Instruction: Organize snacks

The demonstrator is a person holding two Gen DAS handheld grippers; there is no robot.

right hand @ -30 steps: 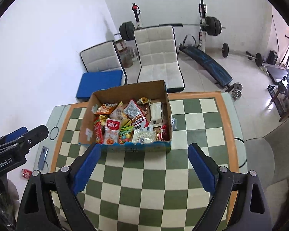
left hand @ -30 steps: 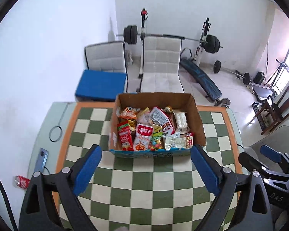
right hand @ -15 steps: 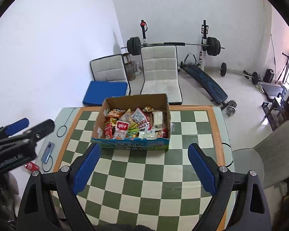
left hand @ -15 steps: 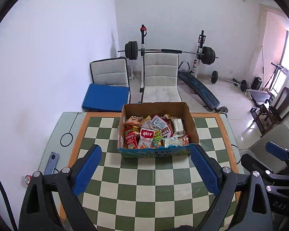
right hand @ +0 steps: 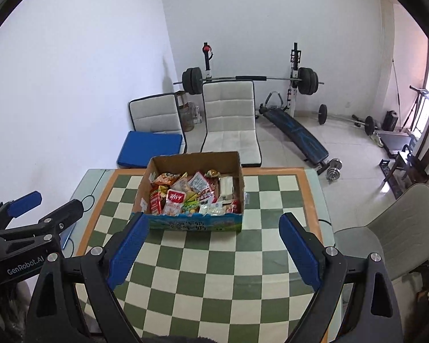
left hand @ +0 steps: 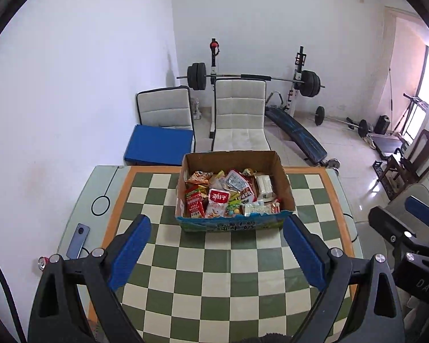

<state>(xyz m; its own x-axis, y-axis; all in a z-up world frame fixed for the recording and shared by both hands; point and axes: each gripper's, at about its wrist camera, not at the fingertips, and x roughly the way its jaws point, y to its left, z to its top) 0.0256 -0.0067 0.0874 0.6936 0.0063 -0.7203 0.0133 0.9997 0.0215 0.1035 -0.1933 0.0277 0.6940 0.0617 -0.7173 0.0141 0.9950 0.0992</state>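
Cardboard snack box [left hand: 280, 168] farther, grippers raised

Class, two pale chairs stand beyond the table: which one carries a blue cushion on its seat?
The left chair, nearer the wall; the blue cushion covers its seat, while the other chair has none.

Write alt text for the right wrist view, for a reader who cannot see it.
An open cardboard box packed with snack packets sits on a green-and-white checkered table, beyond the right gripper, whose blue-padded jaws stand wide apart and empty. The left gripper shows at the left edge; chairs and a barbell rack stand behind.
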